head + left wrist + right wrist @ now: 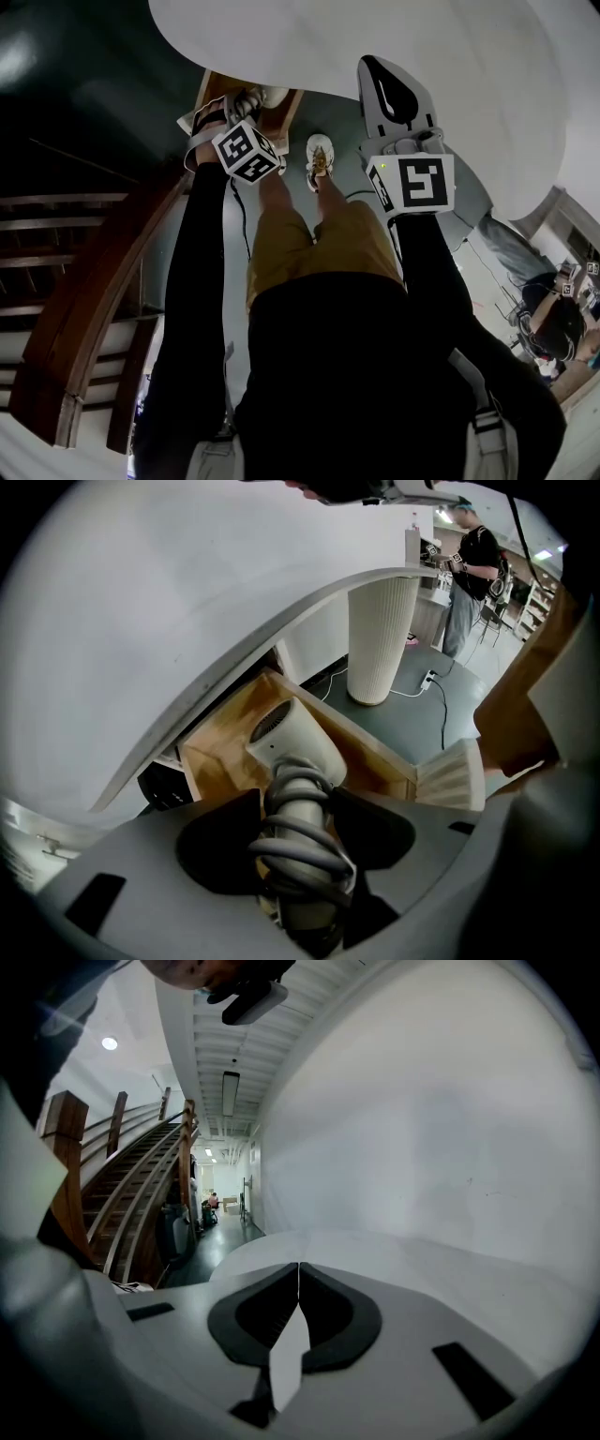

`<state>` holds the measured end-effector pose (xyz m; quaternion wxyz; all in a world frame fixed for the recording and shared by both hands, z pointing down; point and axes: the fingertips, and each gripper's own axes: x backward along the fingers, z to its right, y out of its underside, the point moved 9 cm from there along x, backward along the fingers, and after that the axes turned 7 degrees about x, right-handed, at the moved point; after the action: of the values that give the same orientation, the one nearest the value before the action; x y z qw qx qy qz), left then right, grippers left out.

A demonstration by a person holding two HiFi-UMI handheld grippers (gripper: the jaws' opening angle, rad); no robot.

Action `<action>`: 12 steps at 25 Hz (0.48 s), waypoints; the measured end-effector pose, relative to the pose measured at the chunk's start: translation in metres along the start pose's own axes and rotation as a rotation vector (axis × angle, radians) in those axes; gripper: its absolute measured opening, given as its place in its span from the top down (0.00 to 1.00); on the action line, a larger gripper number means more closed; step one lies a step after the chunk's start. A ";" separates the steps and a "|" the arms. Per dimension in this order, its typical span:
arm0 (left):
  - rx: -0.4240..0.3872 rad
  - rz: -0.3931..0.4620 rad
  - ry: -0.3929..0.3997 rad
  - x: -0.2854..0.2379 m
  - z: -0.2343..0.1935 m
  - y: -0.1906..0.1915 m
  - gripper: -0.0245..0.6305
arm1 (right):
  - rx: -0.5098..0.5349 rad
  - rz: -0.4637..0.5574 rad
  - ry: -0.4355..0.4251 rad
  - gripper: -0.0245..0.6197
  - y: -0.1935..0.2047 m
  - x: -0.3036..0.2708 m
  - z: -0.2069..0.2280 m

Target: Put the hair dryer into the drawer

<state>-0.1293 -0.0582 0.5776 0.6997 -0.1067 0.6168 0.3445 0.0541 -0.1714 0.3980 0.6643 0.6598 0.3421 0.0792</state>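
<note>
- At the far left of the head view, a wooden stair rail (89, 309) curves over a dark floor.
- Our left gripper (228, 112) points steeply down, just below the rim of the white table (375, 28).
- Its jaws stand fairly wide and press from both sides on the handle of the hair dryer (291, 738). A grey cord (300, 841) is wound in loops round that handle, between the pads.
- The hair dryer is cream-white, with its handle toward us. Its vented head points away and hangs over the inside of the open drawer (375, 752). We cannot tell whether it touches the drawer bottom.
- The drawer is of light wood and projects from under the table's curved edge. The dryer's head sits about midway between its left and right walls.
- Between our two arms in the head view, one shoe (319, 155) rests on the floor, just right of the drawer.
- Beyond the drawer's right wall, a ribbed white column (382, 639) stands upright on the floor. A power strip (429, 677) and its cable lie near the column's foot.
- Far back at the upper right of the left gripper view, a person (473, 574) in dark clothes stands at a counter.
- Our right gripper (298, 1267) is over the table's edge, well apart from the drawer. Its jaws are closed tip to tip, with nothing between them.
</note>
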 end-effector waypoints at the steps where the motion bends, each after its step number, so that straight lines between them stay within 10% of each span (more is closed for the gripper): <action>1: -0.005 0.009 0.003 -0.003 0.000 -0.002 0.56 | 0.001 -0.003 0.001 0.92 0.001 0.001 0.001; 12: -0.023 0.014 0.038 -0.021 0.003 -0.009 0.56 | 0.037 -0.042 0.005 0.92 0.008 0.006 0.001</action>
<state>-0.1212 -0.0707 0.5956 0.6842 -0.1170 0.6265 0.3544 0.0621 -0.1674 0.4032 0.6527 0.6643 0.3591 0.0605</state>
